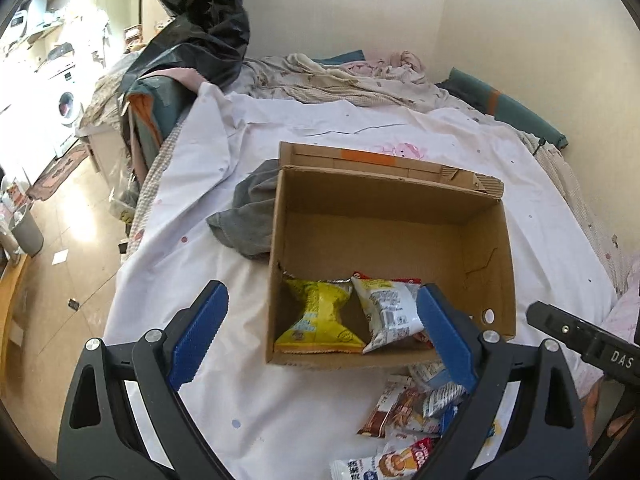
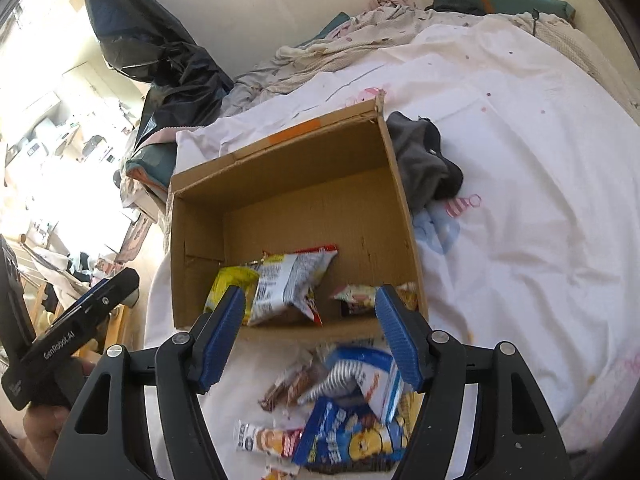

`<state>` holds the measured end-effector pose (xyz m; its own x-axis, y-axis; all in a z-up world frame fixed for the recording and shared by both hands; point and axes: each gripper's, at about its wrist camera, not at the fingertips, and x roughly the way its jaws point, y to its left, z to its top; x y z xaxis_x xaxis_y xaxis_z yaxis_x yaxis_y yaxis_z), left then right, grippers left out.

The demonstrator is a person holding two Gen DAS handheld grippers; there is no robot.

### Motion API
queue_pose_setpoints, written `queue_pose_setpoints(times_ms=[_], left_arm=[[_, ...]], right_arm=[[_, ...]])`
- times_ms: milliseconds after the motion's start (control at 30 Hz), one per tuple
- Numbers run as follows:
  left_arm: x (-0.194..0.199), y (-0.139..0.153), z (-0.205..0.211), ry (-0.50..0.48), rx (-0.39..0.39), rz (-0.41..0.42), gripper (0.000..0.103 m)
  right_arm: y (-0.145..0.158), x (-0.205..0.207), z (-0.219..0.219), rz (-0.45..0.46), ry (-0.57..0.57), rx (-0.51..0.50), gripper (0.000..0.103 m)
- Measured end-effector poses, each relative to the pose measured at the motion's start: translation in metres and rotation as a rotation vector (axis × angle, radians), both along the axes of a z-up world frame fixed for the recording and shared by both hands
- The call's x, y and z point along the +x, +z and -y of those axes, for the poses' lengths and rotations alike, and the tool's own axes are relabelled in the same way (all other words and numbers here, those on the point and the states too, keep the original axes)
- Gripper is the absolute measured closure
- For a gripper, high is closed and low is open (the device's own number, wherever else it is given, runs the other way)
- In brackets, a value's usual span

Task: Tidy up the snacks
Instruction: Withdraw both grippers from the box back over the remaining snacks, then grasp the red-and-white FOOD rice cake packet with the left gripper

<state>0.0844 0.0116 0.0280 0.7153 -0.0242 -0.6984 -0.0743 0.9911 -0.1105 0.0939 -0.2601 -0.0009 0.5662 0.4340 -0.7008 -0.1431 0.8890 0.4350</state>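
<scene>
Presently, both grippers, left (image 1: 320, 320) and right (image 2: 310, 328), spread empty, cardboard box (image 2: 280, 172) mouth upward, packets (image 2: 288, 288) lying flat inside

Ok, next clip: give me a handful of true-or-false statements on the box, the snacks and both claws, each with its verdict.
1. The brown cardboard box already holds several snack packets, among them a yellow packet. True.
2. No snacks remain outside the box. False: a loose pile of packets lies on the white bedsheet in front of the box.
3. The left claw grips the yellow packet. False: its jaws stand open and hold nothing.
4. The right claw is open and empty. True.
5. A crumpled grey cloth lies inside the box. False: it lies on the sheet beside the box.
</scene>
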Motion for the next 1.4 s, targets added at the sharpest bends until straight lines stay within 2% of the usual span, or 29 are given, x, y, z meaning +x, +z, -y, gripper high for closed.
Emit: queue_pose_setpoints(times_ms=[100,267,367,433,533,700,800,867,1033,1133,1233,1400], left_arm=[[-0.008,-0.001,-0.005,0.018,-0.021,-0.014,0.009],[-0.024,-0.007,-0.009,0.036,-0.006,-0.016,0.009],[-0.032,-0.014,-0.008,0.046,0.008,-0.042,0.009],[-0.036,-0.018,-0.007,0.042,0.012,-0.062,0.009],[-0.038,-0.021,-0.001,0.015,0.017,-0.101,0.009],[-0.048,-0.021,0.01,0.006,0.064,-0.095,0.009],[-0.052,-0.025,0.01,-0.002,0.034,-0.109,0.009],[-0.052,-0.031,0.011,-0.011,0.012,-0.141,0.009],[-0.05,-0.064,0.02,-0.058,-0.076,-0.298,0.009],[-0.048,-0.09,0.036,-0.14,-0.102,-0.415,0.009],[-0.05,-0.107,0.069,-0.364,0.044,-0.528,0.009],[-0.047,-0.116,0.095,-0.589,0.173,-0.569,0.012]], right_arm=[[0.0,-0.007,0.004,-0.005,-0.004,0.004,0.033],[-0.004,-0.02,0.01,-0.024,-0.013,0.002,0.032],[-0.006,-0.026,0.013,-0.032,-0.016,-0.001,0.023],[-0.006,-0.03,0.016,-0.022,-0.028,0.0,0.009],[-0.007,-0.038,0.022,0.014,-0.056,-0.006,0.003],[-0.015,-0.042,0.024,-0.034,-0.024,0.018,0.003],[-0.015,-0.044,0.023,-0.027,-0.018,-0.034,0.003],[-0.018,-0.044,0.025,-0.049,-0.02,-0.03,0.003],[-0.029,-0.042,0.036,-0.105,-0.057,-0.003,0.003],[-0.035,-0.039,0.044,-0.138,-0.094,0.013,0.003],[-0.039,-0.037,0.048,-0.163,-0.113,0.02,0.003],[-0.043,-0.035,0.05,-0.178,-0.119,0.029,0.003]])
